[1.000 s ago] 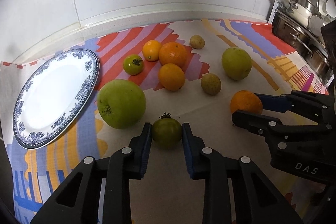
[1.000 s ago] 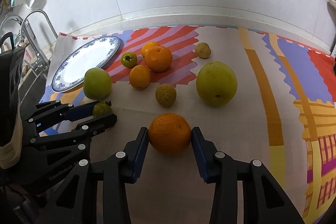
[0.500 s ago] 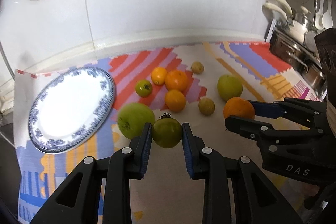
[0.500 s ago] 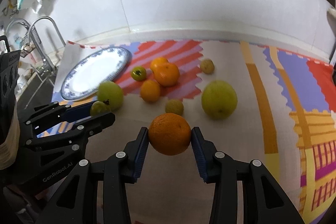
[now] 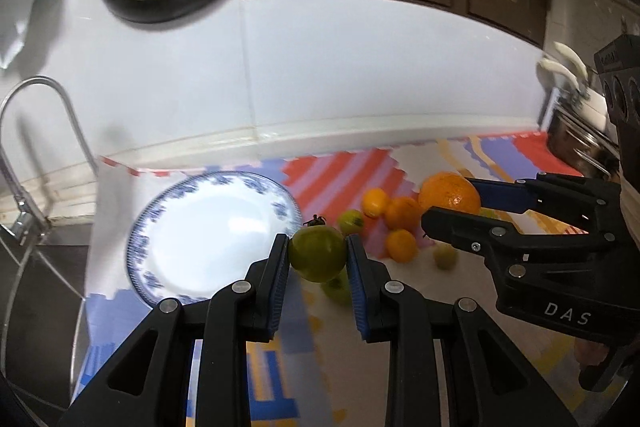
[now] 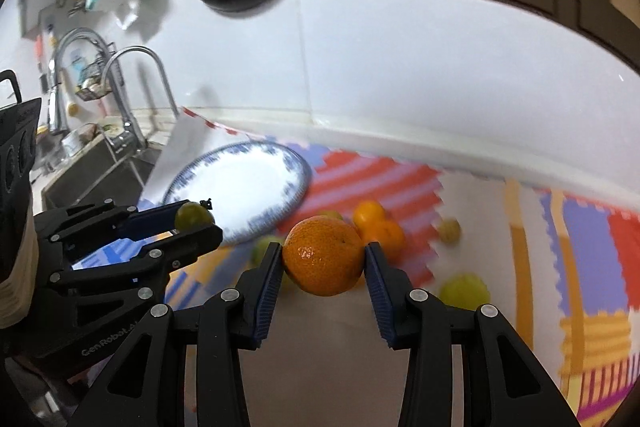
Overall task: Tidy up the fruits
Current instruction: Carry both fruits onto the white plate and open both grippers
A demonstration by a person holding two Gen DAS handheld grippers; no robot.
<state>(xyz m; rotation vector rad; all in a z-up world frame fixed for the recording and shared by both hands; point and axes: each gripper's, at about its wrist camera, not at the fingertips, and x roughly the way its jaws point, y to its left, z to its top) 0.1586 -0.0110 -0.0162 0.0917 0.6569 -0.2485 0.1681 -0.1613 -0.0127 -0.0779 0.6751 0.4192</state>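
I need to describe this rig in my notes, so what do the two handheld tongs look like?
Both are matte black plastic with cut-out, skeleton-like finger links joined by round silver rivets, and ribbed blue pads line the inner faces. The left tongs carry pale lettering that starts "GenRobot" on the side; the right tongs are marked "DAS". No cables or sleeves show.

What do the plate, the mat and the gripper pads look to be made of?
Plate: likely glazed ceramic, white and glossy with a blue printed rim and a soft glare.
Mat: probably foam tiles, matte, coloured, with toothed edges that interlock.
Pads: seemingly blue rubber, matte and finely ribbed, on black plastic fingers.
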